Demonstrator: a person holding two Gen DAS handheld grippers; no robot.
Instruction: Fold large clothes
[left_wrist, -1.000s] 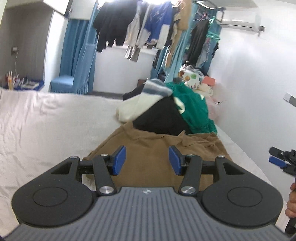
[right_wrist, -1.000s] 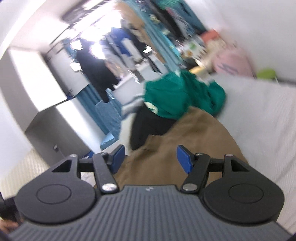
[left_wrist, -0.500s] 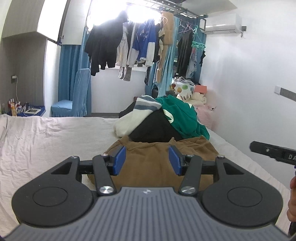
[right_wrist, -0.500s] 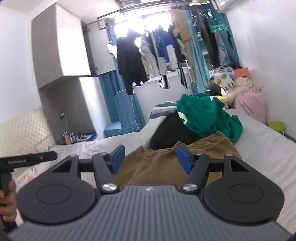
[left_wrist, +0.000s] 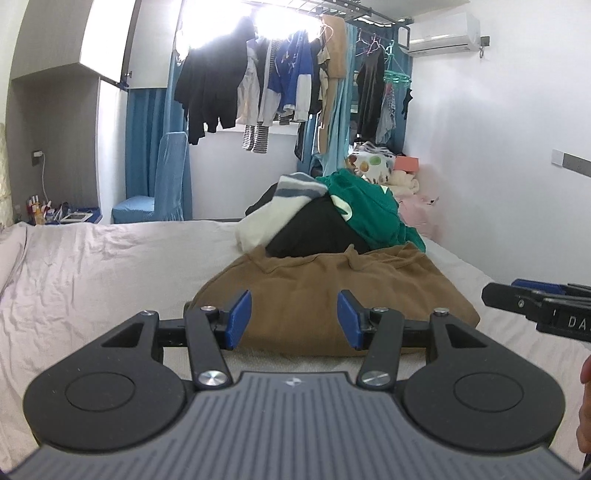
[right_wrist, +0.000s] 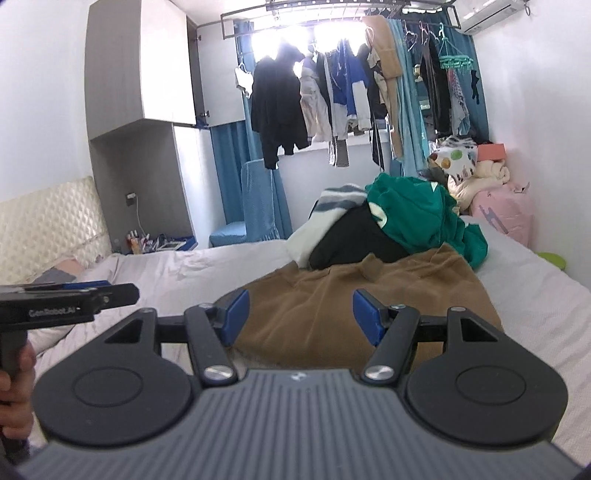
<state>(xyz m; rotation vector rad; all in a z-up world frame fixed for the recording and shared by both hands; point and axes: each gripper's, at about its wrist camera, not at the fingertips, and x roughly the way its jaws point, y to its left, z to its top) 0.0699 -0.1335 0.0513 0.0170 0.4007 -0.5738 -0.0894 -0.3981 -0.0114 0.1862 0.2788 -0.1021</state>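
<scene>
The brown garment lies bunched on the bed, its near edge just ahead of both tongs. Behind the garment, touching its far edge, sits a pile: green top, black piece and a white striped one. The left tongs stand about half open with nothing between the pads, hovering over the garment's near edge. The right tongs are likewise parted and empty, above the garment's near part.

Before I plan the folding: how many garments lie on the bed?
4 visible: brown garment nearest; behind it black garment, white-and-grey striped one left, green one right. More may be buried.
</scene>
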